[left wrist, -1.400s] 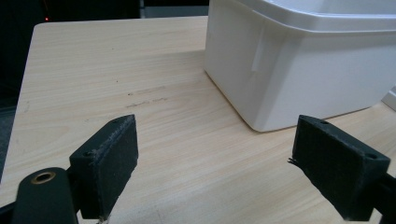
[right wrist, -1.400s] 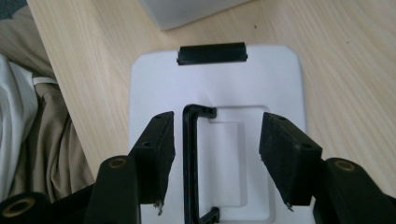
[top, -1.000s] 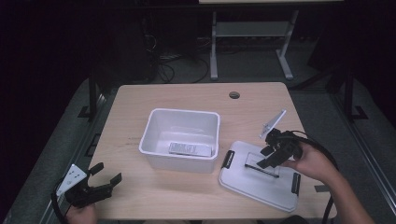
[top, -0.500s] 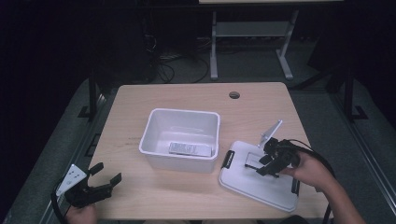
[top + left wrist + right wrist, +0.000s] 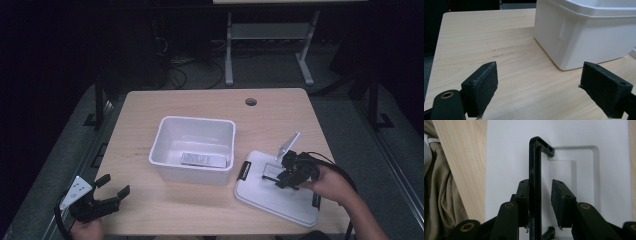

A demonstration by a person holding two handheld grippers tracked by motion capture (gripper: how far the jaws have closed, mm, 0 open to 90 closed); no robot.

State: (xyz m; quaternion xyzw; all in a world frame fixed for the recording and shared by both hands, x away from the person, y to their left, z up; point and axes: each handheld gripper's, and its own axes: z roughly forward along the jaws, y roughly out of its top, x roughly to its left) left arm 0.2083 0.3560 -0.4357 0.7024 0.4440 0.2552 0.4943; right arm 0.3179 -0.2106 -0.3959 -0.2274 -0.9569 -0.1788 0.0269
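A lab: dark room, lone table [image 5: 210, 107], cables [image 5: 175, 75].

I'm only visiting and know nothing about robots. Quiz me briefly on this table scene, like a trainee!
1. True or false: the white lid sits on the white bin.
2. What stands between the right tool's jaws? A) a spoon B) the lid's black handle C) a cable
3. Fill in: the left tool is ___, holding nothing.
Key: 1 false, it lies on the table. 2 B; those jaws have just been closing. 3 open.
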